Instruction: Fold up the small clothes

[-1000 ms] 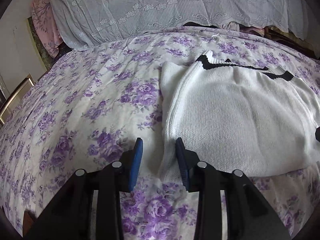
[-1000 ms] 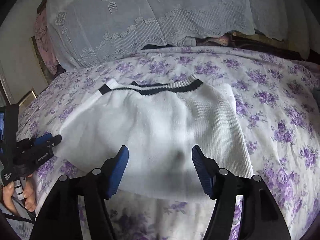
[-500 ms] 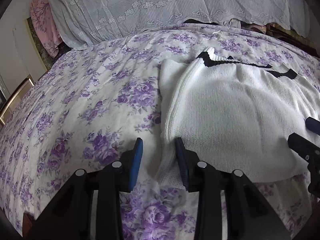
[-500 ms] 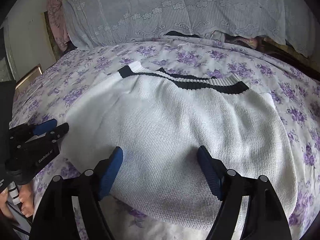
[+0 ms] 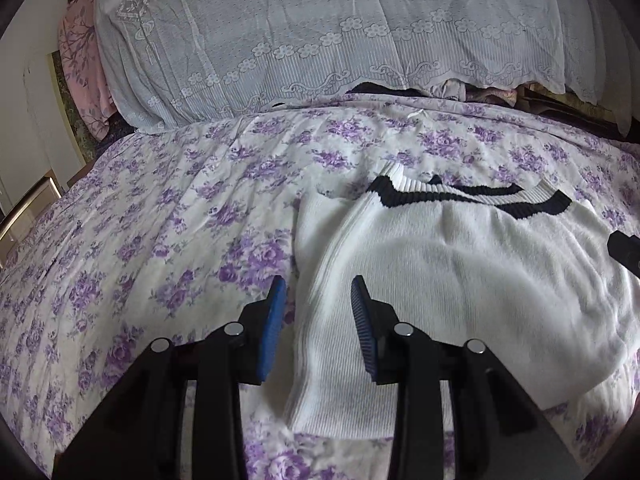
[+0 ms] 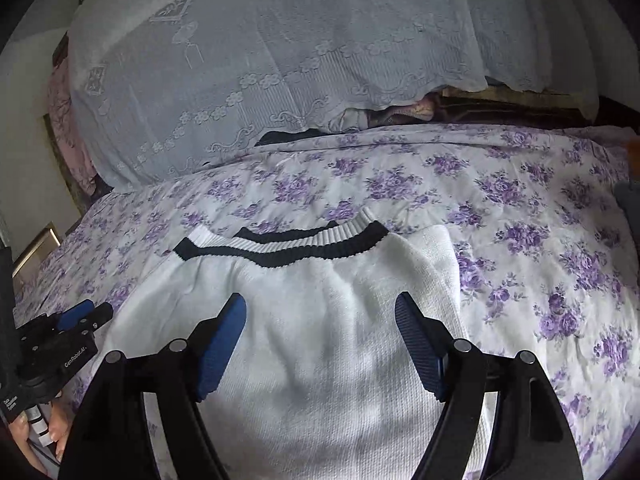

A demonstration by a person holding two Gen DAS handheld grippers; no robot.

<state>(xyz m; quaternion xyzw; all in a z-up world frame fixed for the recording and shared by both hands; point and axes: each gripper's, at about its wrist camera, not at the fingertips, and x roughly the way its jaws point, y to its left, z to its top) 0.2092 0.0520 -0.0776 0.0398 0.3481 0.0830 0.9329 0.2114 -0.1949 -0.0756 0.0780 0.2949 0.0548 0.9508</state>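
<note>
A white knit sweater (image 5: 460,280) with a black-striped ribbed collar (image 6: 280,248) lies flat on the floral bedspread, its sleeves folded in. My left gripper (image 5: 318,284) hovers over the sweater's left ribbed edge; its blue pads stand narrowly apart and do not press on the cloth. The right gripper (image 6: 320,300) hangs above the middle of the sweater with its jaws wide open and nothing gripped. The left gripper (image 6: 84,312) also shows at the left of the right wrist view, beside the sweater's left side, and part of the right gripper's black body (image 5: 624,248) shows at the right edge of the left wrist view.
The purple-flowered bedspread (image 5: 160,260) covers the bed all round the sweater. A lace-covered pile of bedding (image 5: 320,40) rises at the far side. A pink cloth (image 5: 80,60) hangs at the far left. A person's hand (image 6: 24,432) holds the left gripper's handle.
Both grippers have drawn back and up a little from the sweater, so more of it shows. The right jaws have spread wider. The left jaws keep the same gap.
</note>
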